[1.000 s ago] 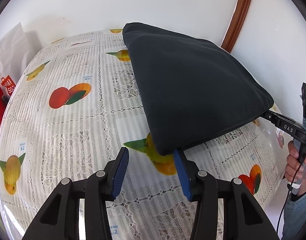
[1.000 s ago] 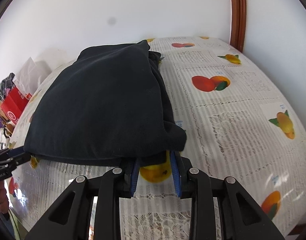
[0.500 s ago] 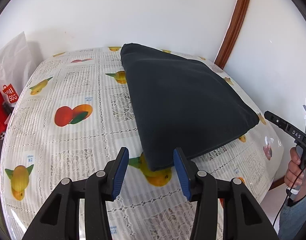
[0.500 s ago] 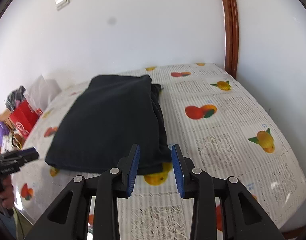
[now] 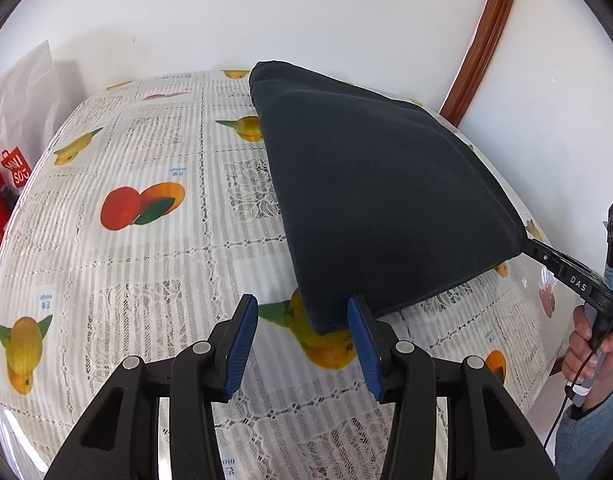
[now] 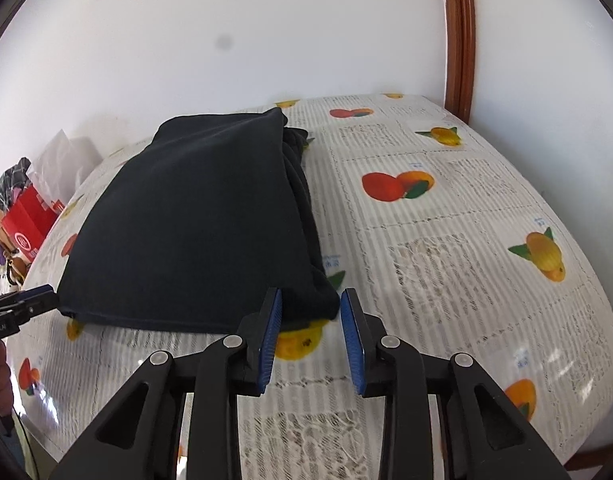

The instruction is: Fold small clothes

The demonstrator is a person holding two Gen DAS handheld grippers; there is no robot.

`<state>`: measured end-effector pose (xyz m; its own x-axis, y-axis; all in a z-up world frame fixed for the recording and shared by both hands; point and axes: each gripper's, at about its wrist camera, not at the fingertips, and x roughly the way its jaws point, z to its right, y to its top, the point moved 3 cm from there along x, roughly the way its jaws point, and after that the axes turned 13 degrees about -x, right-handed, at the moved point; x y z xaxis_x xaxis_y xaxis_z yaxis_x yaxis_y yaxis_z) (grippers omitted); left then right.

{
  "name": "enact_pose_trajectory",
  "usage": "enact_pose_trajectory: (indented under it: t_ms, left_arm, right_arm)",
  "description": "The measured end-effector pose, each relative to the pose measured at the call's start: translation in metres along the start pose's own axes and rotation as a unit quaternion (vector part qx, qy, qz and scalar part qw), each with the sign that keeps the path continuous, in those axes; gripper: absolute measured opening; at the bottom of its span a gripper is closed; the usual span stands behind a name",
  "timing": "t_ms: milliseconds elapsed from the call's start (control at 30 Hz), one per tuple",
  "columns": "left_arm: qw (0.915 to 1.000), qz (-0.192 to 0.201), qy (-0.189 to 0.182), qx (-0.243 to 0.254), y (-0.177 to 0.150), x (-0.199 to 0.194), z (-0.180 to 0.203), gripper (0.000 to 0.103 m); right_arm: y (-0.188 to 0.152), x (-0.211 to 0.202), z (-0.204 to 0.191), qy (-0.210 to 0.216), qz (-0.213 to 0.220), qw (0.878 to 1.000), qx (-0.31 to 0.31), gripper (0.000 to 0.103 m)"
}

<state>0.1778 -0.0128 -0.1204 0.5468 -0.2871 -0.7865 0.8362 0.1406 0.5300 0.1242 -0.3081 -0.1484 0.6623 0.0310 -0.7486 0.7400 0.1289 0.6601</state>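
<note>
Right wrist view, folded dark garment (image 6: 194,224) flat on fruit-print tablecloth (image 6: 446,264), right gripper (image 6: 310,332) fingers closing, left gripper (image 5: 302,344) fingers spread

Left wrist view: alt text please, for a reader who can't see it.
A folded dark garment lies on a fruit-print tablecloth, its near corner between the open blue jaws of the left gripper. At the right edge, a hand holds the right gripper at the garment's other corner.

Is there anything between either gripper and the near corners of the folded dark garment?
Nothing visible. The left gripper and right gripper each sit at a near corner of the dark garment, pads not pressing it; the right's jaws are closing. Only fruit-print tablecloth lies around them.
</note>
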Motion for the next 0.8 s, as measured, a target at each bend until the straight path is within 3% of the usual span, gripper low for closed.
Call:
enact_pose_trajectory:
  t_ms: [133,333,533,667,800]
  left_arm:
    - [0.9999,0.007,-0.006,-0.004,0.003,-0.002,0.004,0.044]
    - [0.9998,0.017,-0.011,0.000,0.011,-0.005,0.017,0.044]
    - [0.9998,0.014,-0.010,0.003,0.009,-0.007,0.020,0.045]
    - [0.9999,0.008,0.003,0.008,0.004,-0.007,0.014,0.045]
    - [0.9998,-0.001,0.011,0.018,-0.004,-0.006,0.005,0.045]
  right_arm:
    - [-0.001,-0.009,0.003,-0.004,0.003,1.000,-0.005,0.030]
    - [0.018,-0.024,0.001,0.009,0.047,0.999,-0.005,0.031]
    - [0.030,0.001,-0.004,0.028,0.024,0.999,0.014,0.030]
    - [0.028,0.016,-0.004,0.035,0.010,0.999,0.036,0.008]
    - [0.023,0.010,0.002,0.036,0.021,0.998,0.045,0.004]
